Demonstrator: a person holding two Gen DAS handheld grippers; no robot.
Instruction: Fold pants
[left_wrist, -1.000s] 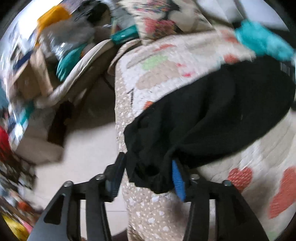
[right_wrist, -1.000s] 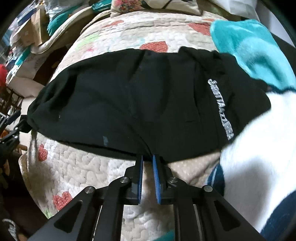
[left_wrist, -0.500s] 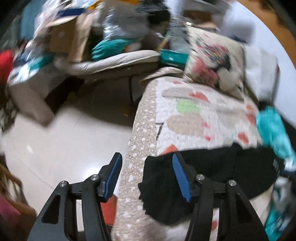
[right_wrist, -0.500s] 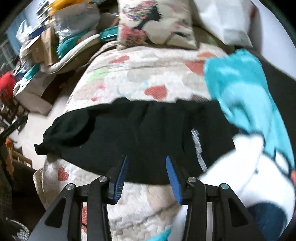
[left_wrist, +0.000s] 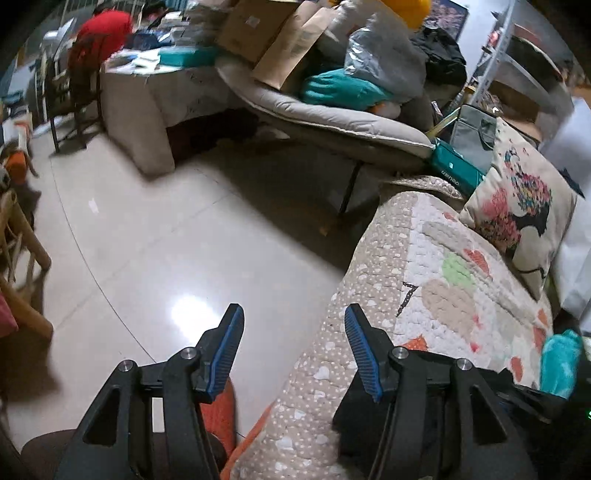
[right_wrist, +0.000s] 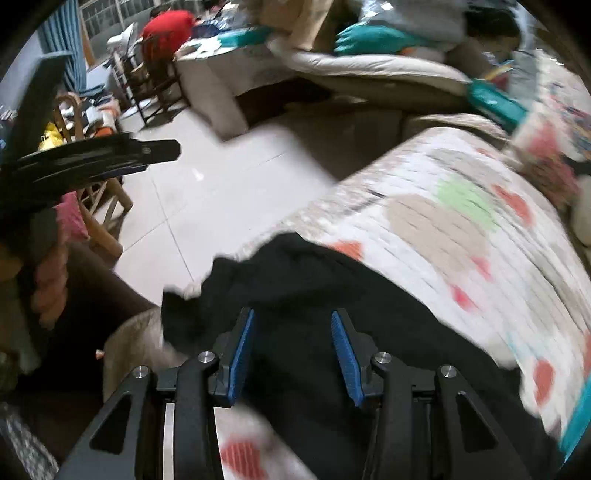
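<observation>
The black pants (right_wrist: 317, 288) lie folded across the near end of the heart-patterned quilt (right_wrist: 443, 221) on the bed. My right gripper (right_wrist: 291, 321) is open and empty, held just above the pants. My left gripper (left_wrist: 291, 317) is open and empty, raised off the bed's left edge over the floor; in its view only a dark strip of the pants (left_wrist: 517, 384) shows behind the right finger. The left gripper (right_wrist: 110, 155) also shows at the left of the right wrist view.
A printed pillow (left_wrist: 517, 221) and a teal cloth (left_wrist: 557, 365) lie on the quilt (left_wrist: 443, 280). A lounge chair (left_wrist: 332, 114) piled with bags and boxes stands beyond the bed. A tiled floor (left_wrist: 166, 240), a wooden chair (left_wrist: 18, 258) and a table (left_wrist: 140, 107) are to the left.
Both grippers have let go of the pants and opened. Both have lifted and swung left, away from the pants; the left one now faces the floor and room.
</observation>
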